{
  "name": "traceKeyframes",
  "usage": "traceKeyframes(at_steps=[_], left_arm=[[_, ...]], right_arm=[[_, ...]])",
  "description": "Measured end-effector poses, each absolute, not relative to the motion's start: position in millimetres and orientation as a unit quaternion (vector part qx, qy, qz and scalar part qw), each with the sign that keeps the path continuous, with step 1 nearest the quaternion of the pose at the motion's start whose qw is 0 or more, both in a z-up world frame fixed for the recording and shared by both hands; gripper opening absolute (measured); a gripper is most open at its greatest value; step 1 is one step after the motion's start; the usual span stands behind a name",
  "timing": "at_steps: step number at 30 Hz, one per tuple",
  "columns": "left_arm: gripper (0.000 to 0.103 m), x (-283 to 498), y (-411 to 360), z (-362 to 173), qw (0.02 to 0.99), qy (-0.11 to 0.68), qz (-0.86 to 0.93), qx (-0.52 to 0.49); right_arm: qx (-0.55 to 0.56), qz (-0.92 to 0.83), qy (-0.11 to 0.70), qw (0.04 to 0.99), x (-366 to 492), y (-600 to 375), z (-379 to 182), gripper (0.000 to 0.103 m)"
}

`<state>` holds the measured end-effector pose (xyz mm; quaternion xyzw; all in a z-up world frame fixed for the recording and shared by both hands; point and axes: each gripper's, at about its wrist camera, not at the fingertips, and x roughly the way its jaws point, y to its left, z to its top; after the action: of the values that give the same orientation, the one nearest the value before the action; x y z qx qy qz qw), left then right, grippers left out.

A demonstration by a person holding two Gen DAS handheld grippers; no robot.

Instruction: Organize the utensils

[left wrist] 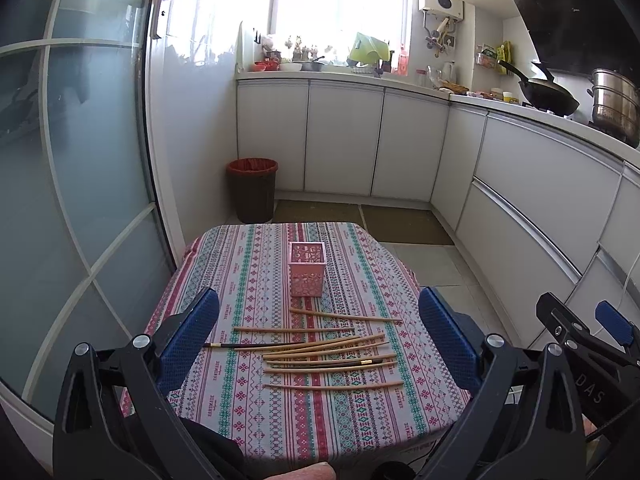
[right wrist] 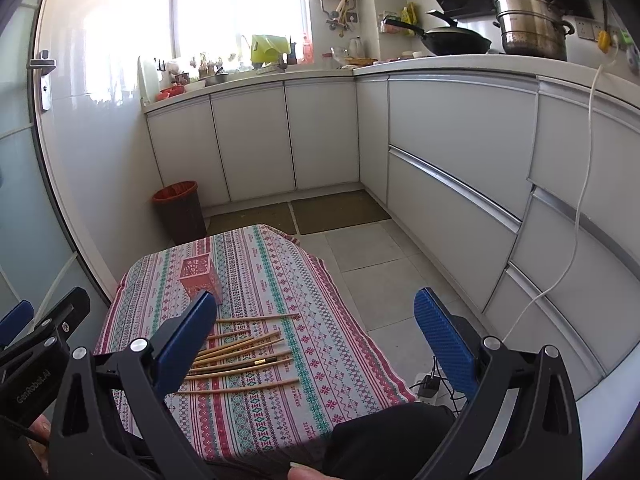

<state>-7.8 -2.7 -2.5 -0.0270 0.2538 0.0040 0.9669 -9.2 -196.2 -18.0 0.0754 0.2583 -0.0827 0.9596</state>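
Observation:
Several wooden chopsticks (left wrist: 320, 354) lie loosely side by side on a small table with a patterned cloth (left wrist: 248, 264), two of them dark with gold bands. An empty pink square cut-out holder (left wrist: 306, 269) stands upright just beyond them. My left gripper (left wrist: 320, 336) hovers open above the table's near edge, fingers well to either side of the chopsticks, touching none. In the right wrist view the chopsticks (right wrist: 244, 354) and holder (right wrist: 200, 274) sit to the left. My right gripper (right wrist: 316, 340) is open over the table's right side, its left finger (right wrist: 188, 340) covering some chopstick ends.
A dark bin with a red liner (left wrist: 253, 190) stands on the floor behind the table, next to a glass door (left wrist: 80, 160). White kitchen cabinets (right wrist: 460, 152) run along the back and right. A white cable (right wrist: 576, 216) hangs down to a power strip (right wrist: 430, 390) on the floor.

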Motion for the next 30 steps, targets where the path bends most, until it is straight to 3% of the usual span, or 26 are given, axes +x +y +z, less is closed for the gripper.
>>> traceKeyframes(at_steps=[30], left_arm=[[0.096, 0.6, 0.2, -8.6, 0.962, 0.271, 0.002, -0.026]], right_arm=[[0.077, -0.084, 0.271, 0.956, -3.2, -197.5, -24.3, 0.096]])
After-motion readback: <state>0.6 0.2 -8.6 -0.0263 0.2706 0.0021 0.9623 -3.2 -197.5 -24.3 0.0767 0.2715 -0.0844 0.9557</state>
